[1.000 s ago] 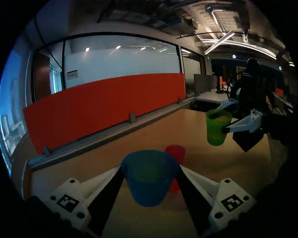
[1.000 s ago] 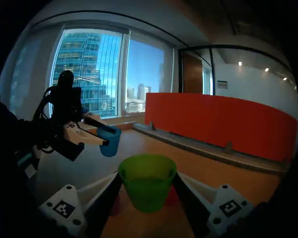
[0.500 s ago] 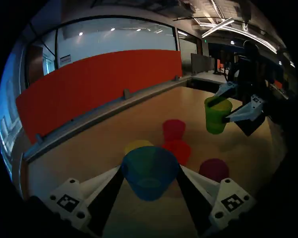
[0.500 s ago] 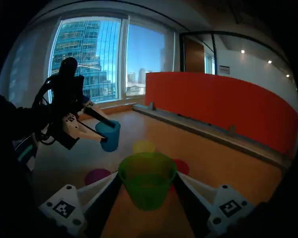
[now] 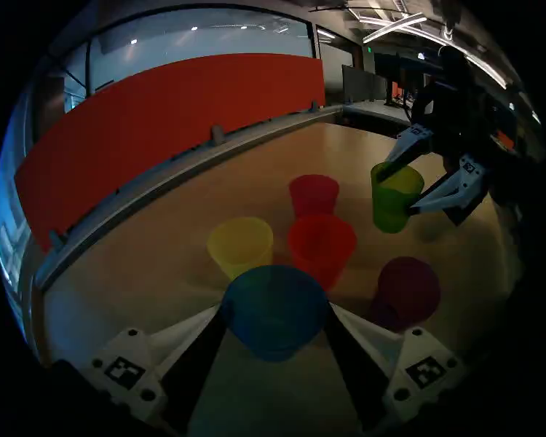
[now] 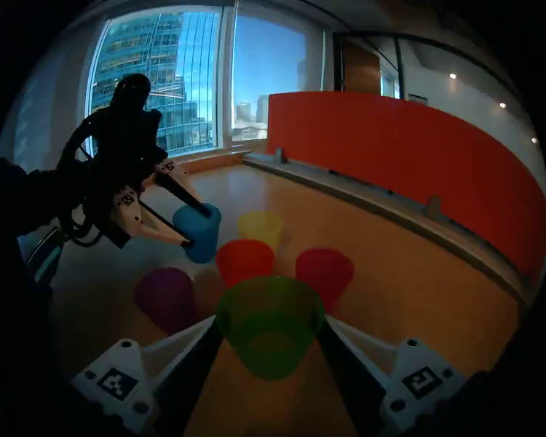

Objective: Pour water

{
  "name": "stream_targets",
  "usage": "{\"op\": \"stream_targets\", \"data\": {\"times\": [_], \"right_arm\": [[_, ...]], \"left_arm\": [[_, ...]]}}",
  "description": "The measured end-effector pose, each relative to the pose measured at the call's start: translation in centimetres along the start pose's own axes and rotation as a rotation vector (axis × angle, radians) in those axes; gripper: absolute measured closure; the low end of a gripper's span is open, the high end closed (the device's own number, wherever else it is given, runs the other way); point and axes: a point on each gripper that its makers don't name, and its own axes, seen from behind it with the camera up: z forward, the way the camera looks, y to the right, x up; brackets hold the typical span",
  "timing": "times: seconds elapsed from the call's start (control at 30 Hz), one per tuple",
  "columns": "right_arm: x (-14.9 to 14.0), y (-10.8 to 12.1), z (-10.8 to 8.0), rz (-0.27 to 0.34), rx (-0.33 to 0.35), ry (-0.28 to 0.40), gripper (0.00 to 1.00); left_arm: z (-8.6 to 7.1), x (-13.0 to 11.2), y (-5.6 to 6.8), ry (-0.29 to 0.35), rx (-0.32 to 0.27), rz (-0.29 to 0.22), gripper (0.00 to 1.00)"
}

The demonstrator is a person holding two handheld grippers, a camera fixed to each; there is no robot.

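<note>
Setup stage by the look of it, nothing tipping yet, both held cups look upright over the desk (image 5: 153, 280). The left hand-held gripper (image 5: 274, 312) is clamped on a blue cup (image 5: 274, 329), one finger pressed into each side, cup sitting right at the fingertips. Moving across in the left gripper view, four cups stand on the desk just ahead of it: a yellow cup (image 5: 240, 245), an orange cup (image 5: 322, 246) with a red cup (image 5: 314, 194) behind it, then a purple cup (image 5: 407, 289) off to the right. Further right, the right hand-held gripper (image 5: 395, 194) squeezes a green cup (image 5: 389, 210) from both sides, looks lifted off the desk and well apart from the blue one. Can't tell if either held cup has water in it, too dark. My guess for the next move: pick a target on the desk, bring a held cup's rim over it, then roll the wrist slowly so the stream lands inside, because those standing cups are packed close and a sloppy tilt could wet or knock a neighbour.
</note>
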Motion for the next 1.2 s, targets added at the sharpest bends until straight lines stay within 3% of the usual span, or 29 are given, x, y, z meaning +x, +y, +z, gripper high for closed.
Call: {"op": "stream_targets", "data": {"times": [0.5, 1.2], "right_arm": [[-2.5, 0.7, 1.3, 0.022, -0.013, -0.049, 0.10], [-4.5, 0.5, 1.6, 0.038, -0.014, -0.071, 0.10]], "left_arm": [[1.7, -1.3, 0.8, -0.010, -0.039, -0.028, 0.11], [1.4, -2.3, 0.8, -0.018, -0.046, -0.053, 0.12]]}}
